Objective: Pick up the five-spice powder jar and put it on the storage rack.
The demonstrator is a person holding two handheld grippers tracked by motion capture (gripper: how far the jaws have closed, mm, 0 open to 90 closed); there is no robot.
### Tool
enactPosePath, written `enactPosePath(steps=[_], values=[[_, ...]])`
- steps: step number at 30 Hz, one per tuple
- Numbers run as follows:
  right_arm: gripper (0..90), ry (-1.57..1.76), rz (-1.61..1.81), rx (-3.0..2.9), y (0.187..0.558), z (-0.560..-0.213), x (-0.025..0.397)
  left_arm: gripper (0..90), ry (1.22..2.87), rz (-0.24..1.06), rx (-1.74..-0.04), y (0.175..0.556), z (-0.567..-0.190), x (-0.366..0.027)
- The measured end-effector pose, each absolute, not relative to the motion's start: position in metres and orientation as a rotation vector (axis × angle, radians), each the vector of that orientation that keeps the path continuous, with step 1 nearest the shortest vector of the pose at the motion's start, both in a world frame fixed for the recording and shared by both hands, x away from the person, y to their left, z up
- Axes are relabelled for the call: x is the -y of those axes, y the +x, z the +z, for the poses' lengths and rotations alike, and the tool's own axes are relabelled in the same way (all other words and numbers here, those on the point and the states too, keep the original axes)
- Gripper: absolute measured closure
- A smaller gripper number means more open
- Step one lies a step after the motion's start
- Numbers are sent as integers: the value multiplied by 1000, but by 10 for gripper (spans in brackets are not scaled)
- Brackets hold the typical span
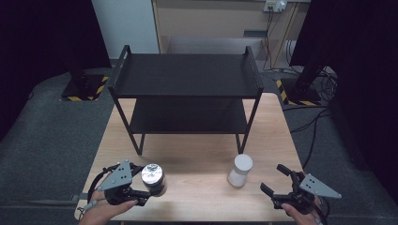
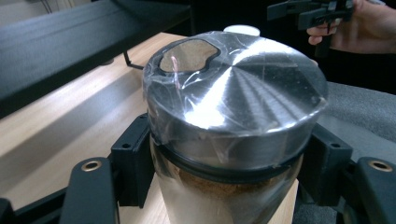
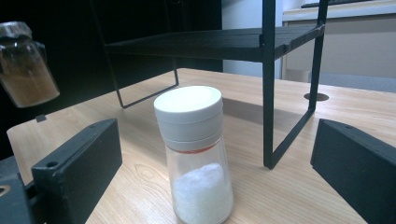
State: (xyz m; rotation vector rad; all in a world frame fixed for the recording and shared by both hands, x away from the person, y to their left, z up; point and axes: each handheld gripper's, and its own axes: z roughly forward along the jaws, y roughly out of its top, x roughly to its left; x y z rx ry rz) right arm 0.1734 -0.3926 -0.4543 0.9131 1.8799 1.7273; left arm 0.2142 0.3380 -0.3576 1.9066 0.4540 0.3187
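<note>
Clamped in my left gripper [image 1: 141,190] is the steel-lidded brown spice jar [image 2: 233,121]; right gripper [image 1: 277,185], jaws wide, must next close on the white-capped salt shaker [image 3: 196,154].

left tool [image 1: 146,187] low at near-left, jaws clamped tight on both sides of a load, hand [image 1: 101,211] gripping from below; right tool [image 1: 272,180] near-right, jaws spread wide, nothing gripped, aimed forward-left
</note>
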Motion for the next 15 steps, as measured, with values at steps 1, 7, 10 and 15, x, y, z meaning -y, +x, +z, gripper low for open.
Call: enactPosePath(steps=[1, 7, 10, 15], values=[[25, 913, 1728, -1881, 173, -454, 392, 299, 1909, 316, -447, 216, -354, -338], [25, 914, 1730, -1885, 173, -455, 391, 299, 1922, 323, -430, 222, -334, -335], [25, 915, 1730, -1885, 174, -455, 391, 299, 1920, 320, -426, 224, -326, -336], [26, 912, 1732, -1888, 174, -455, 391, 299, 1904, 303, -433, 230, -314, -340]])
